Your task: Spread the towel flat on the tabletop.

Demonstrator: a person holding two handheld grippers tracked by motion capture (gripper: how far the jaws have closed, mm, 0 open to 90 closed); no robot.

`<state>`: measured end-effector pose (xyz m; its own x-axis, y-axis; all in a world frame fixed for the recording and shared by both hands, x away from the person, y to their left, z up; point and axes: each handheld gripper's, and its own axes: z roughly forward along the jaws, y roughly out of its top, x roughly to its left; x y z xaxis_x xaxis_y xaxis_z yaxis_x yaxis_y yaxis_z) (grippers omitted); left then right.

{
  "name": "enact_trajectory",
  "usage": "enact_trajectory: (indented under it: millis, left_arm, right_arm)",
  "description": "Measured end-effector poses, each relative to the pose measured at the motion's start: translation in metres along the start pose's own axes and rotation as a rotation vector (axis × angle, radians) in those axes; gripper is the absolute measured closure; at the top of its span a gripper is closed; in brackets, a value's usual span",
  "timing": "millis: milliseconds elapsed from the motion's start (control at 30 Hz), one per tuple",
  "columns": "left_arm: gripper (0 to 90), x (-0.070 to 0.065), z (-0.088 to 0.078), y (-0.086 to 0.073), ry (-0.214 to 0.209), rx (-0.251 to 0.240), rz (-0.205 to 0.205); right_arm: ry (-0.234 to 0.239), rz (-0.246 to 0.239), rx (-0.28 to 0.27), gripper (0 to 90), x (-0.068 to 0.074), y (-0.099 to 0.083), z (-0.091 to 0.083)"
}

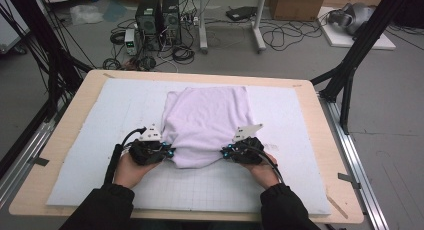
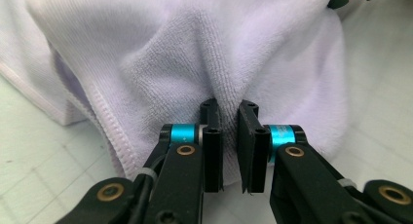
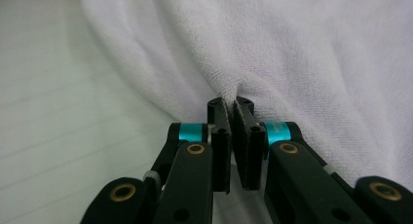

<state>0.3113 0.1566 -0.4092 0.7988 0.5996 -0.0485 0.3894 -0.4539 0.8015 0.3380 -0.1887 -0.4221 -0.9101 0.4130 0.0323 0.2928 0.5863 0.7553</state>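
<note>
on the counter [image 1: 65, 140], over a pale gridded mat [image 1: 210, 185], a lilac towel [image 1: 207, 122] lay bunched in a rough folded heap near the mat's middle, its near edge closest to the person. both forearms came in from the counter's near edge in dark sleeves [image 1: 107, 205], roughly parallel, with the hands level and low just above the mat. the left hand [image 1: 131, 169] held the left hand-held gripper [image 1: 168, 152] pointed inward at the towel's near left corner; the right hand [image 1: 263, 170] held the right hand-held gripper [image 1: 225, 151] pointed inward at the towel's near right corner. each carried a grey three-cornered plate [image 1: 150, 132] on top.

from the left gripper view, the left hand-held gripper [image 2: 229, 112] had its jaws drawn nearly together, pinching a raised fold of the towel [image 2: 195, 53] beside its stitched hem [image 2: 109, 126]. from the right gripper view, the right hand-held gripper [image 3: 230, 107] was likewise clamped on a pucker of the towel [image 3: 292, 53], the cloth gathering into the narrow slit between its jaws.
</note>
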Motion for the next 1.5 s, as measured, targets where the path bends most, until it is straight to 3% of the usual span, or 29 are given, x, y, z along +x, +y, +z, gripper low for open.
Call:
enact_trajectory:
  millis: [100,133,200,300,400,467,567,600,667,700,733,767,800,833,867,900,967,1033,1100,1167,1300,1367,1400,1467,1500]
  left_arm:
    - [82.6,-0.002,-0.012,0.001,-0.032,-0.036,-0.028]
    - [82.6,-0.004,-0.017,0.002,-0.032,-0.053,-0.031]
    - [82.6,-0.011,-0.027,0.005,-0.054,-0.075,-0.041]
    - [82.6,-0.027,-0.046,0.012,-0.064,-0.108,-0.013]
    - [81.1,-0.041,-0.062,0.021,-0.067,-0.123,0.007]
    - [80.6,-0.043,-0.06,0.029,-0.032,-0.102,0.029]
    - [81.2,-0.035,-0.049,0.031,-0.008,-0.08,0.012]
    - [81.3,-0.022,-0.032,0.033,0.018,-0.06,-0.018]
    - [81.3,-0.015,-0.023,0.034,0.026,-0.049,-0.035]
    - [81.3,-0.002,-0.003,0.036,0.043,-0.022,-0.055]
    - [81.3,-0.002,-0.003,0.036,0.043,-0.022,-0.055]
    - [81.3,0.003,0.007,0.036,0.048,-0.005,-0.064]
    - [81.2,0.009,0.017,0.035,0.058,0.011,-0.065]
    - [81.3,0.018,0.034,0.033,0.067,0.016,-0.101]
    - [81.3,0.018,0.034,0.033,0.067,0.016,-0.101]
    - [81.2,0.022,0.04,0.032,0.067,0.018,-0.112]
    - [80.7,0.027,0.046,0.031,0.063,0.005,-0.136]
    - [77.3,0.028,0.043,0.032,0.071,-0.008,-0.129]
    - [66.5,0.027,0.039,0.032,0.079,-0.004,-0.116]
    - [62.7,0.024,0.021,0.033,0.074,-0.021,-0.083]
    - [52.0,0.017,-0.002,0.031,0.077,-0.043,-0.059]
    - [50.3,0.016,-0.005,0.028,0.07,-0.053,-0.053]
    - [50.0,0.013,-0.007,0.022,0.054,-0.058,-0.048]
    - [50.3,0.012,-0.002,0.018,0.052,-0.037,-0.033]
    - [50.5,0.012,-0.002,0.018,0.052,-0.037,-0.033]
  right_arm:
    - [0.005,-0.017,-0.029,86.6,0.006,0.004,-0.014]
    - [0.024,-0.026,-0.062,86.8,0.012,0.009,-0.028]
    - [0.039,-0.035,-0.071,86.8,0.021,0.015,-0.041]
    - [0.048,-0.052,-0.07,86.8,0.031,0.022,-0.055]
    - [0.061,-0.077,-0.091,86.8,0.042,0.034,-0.08]
    - [0.053,-0.085,-0.09,86.8,0.039,0.039,-0.083]
    - [0.039,-0.082,-0.076,86.8,0.031,0.042,-0.077]
    - [0.014,-0.05,-0.058,86.7,0.016,0.042,-0.066]
    - [-0.01,0.002,-0.03,86.8,-0.002,0.04,-0.05]
    - [-0.03,0.011,-0.007,86.8,-0.011,0.038,-0.041]
    - [-0.043,0.03,0.016,86.7,-0.019,0.035,-0.033]
    - [-0.043,0.03,0.016,86.7,-0.019,0.035,-0.033]
    - [-0.055,0.077,0.043,86.7,-0.036,0.028,-0.017]
    - [-0.057,0.104,0.052,86.7,-0.042,0.024,-0.011]
    - [-0.057,0.104,0.052,86.7,-0.042,0.024,-0.011]
    - [-0.065,0.141,0.067,86.5,-0.052,0.017,0.0]
    - [-0.059,0.169,0.079,85.9,-0.057,0.012,0.008]
    - [-0.059,0.169,0.074,83.1,-0.058,0.012,0.011]
    - [-0.071,0.17,0.057,78.1,-0.054,0.014,0.005]
    - [-0.09,0.156,0.019,70.9,-0.048,0.016,-0.006]
    - [-0.103,0.124,-0.078,66.0,-0.027,0.018,-0.032]
    - [-0.098,0.11,-0.093,65.1,-0.02,0.017,-0.037]
    - [-0.052,0.107,-0.08,63.5,-0.009,0.016,-0.039]
    - [-0.054,0.058,-0.077,63.4,0.003,0.014,-0.036]
    - [-0.054,0.058,-0.077,63.4,0.003,0.014,-0.036]
